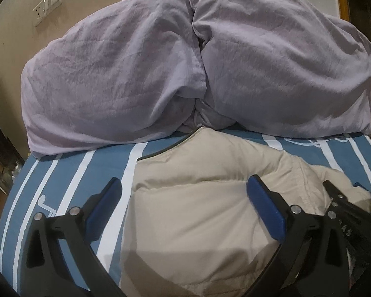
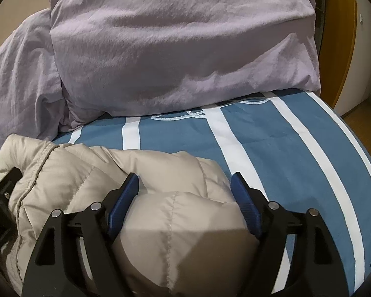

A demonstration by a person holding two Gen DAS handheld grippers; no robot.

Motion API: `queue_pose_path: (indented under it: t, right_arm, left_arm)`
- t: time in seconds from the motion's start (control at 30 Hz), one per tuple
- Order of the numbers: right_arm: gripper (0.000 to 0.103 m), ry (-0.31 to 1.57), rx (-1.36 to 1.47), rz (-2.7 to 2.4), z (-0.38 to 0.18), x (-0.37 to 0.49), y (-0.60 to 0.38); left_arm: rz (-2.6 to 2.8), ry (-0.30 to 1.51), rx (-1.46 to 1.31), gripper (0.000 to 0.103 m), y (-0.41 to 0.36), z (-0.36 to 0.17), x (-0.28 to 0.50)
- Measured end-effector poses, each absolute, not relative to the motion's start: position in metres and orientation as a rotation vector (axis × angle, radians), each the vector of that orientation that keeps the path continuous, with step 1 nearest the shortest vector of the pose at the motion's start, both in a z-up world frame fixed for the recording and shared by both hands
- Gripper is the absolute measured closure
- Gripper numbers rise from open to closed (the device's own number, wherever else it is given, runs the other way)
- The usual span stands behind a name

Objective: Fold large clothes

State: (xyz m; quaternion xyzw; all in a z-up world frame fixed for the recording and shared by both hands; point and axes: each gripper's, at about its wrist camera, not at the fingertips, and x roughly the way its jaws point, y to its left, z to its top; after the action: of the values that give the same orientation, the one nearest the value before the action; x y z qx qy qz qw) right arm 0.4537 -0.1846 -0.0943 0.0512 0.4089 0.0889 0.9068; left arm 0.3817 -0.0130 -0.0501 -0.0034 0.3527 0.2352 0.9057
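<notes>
L fingers (image 1: 111,193) stood wide open, nothing held. R gripper (image 2: 185,185) open too, puffy beige coat (image 2: 160,212) btwn its blue pads, on striped blue bed (image 2: 272,148).

The puffer jacket (image 2: 141,173) is beige, the bedsheet (image 2: 284,148) blue with white stripes, the pillows (image 1: 111,86) pale lilac.

The left hand-held gripper (image 1: 184,185) stands wide open over a beige jacket (image 1: 197,212) on the striped bed (image 1: 69,173), pads clear of the fabric. Two lilac pillows (image 1: 116,79) fill twelve o'clock. The right hand-held gripper (image 1: 346,208) shows at four o'clock, and a wall socket (image 1: 47,5) at eleven.
</notes>
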Motion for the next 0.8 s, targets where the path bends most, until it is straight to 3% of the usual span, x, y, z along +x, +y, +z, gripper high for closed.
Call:
queue_pose_path:
  t: [0.8]
  right_arm:
    - [0.022,0.897,0.113,0.180,-0.101,0.459,-0.185]
  left_arm:
    - [0.468,0.770,-0.040,0.002,-0.009,-0.067,0.394]
